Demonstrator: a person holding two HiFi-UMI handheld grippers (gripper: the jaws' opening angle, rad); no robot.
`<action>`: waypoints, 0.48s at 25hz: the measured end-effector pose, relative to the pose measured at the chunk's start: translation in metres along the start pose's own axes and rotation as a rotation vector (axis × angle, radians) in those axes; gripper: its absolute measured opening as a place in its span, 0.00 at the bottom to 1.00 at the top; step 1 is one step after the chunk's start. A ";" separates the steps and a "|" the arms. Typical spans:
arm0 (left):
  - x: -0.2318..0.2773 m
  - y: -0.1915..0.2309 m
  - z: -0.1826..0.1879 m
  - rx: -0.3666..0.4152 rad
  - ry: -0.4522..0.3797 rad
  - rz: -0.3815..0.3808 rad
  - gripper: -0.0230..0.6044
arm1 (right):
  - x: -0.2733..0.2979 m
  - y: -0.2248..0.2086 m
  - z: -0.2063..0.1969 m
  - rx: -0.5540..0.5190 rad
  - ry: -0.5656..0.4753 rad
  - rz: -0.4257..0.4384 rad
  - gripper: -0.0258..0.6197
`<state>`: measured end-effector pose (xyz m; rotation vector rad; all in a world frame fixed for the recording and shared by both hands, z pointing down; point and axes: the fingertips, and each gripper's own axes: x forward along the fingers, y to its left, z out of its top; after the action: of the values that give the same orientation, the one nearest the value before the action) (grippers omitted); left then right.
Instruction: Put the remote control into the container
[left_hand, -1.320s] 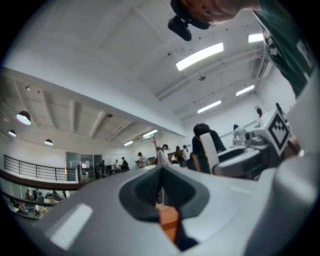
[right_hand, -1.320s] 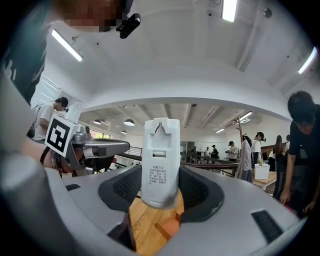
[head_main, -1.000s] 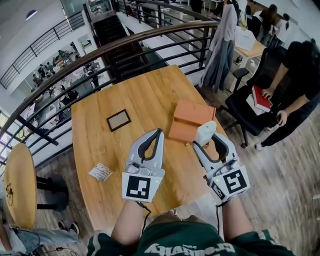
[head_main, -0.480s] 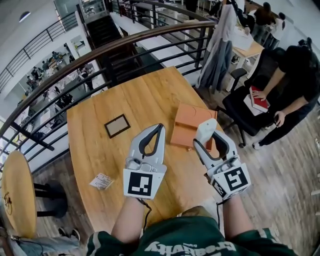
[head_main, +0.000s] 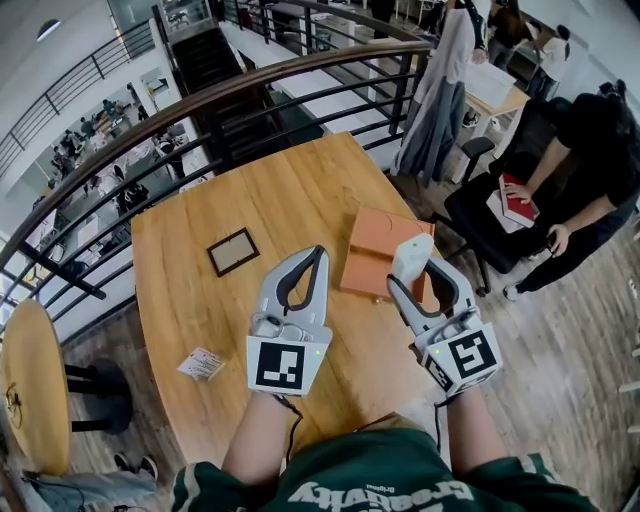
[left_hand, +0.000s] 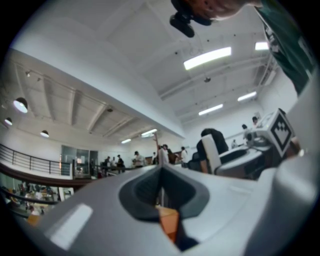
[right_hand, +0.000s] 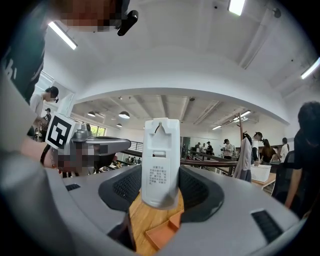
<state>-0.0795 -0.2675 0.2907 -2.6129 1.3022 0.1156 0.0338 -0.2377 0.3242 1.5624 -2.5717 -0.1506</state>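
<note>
White plastic remote control (right_hand: 160, 162) stands upright between the jaws of the right gripper (head_main: 424, 278), which are spread wide and clamped on its sides, its label side facing that gripper's camera. Left gripper (head_main: 319, 252): jaws pressed together, nothing between them. Both are held over the wooden table (head_main: 200, 300). A small card (head_main: 202, 362) lies near its front edge. In the head view the remote overlaps the near right corner of the orange container (head_main: 377, 243) and is not inside it. Farther back lies a dark frame (head_main: 232, 251), then a curved railing (head_main: 250, 85).
</note>
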 end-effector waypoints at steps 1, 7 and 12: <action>0.001 0.001 0.000 -0.004 0.000 0.004 0.04 | 0.002 0.000 0.001 -0.002 0.000 0.005 0.42; 0.009 0.006 0.001 0.010 0.012 0.017 0.03 | 0.017 0.000 0.003 -0.007 0.001 0.051 0.42; 0.022 0.002 -0.002 0.017 0.018 0.022 0.03 | 0.027 -0.008 0.004 -0.019 -0.008 0.090 0.42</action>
<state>-0.0679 -0.2859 0.2883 -2.5915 1.3322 0.0840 0.0282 -0.2650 0.3208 1.4389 -2.6334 -0.1719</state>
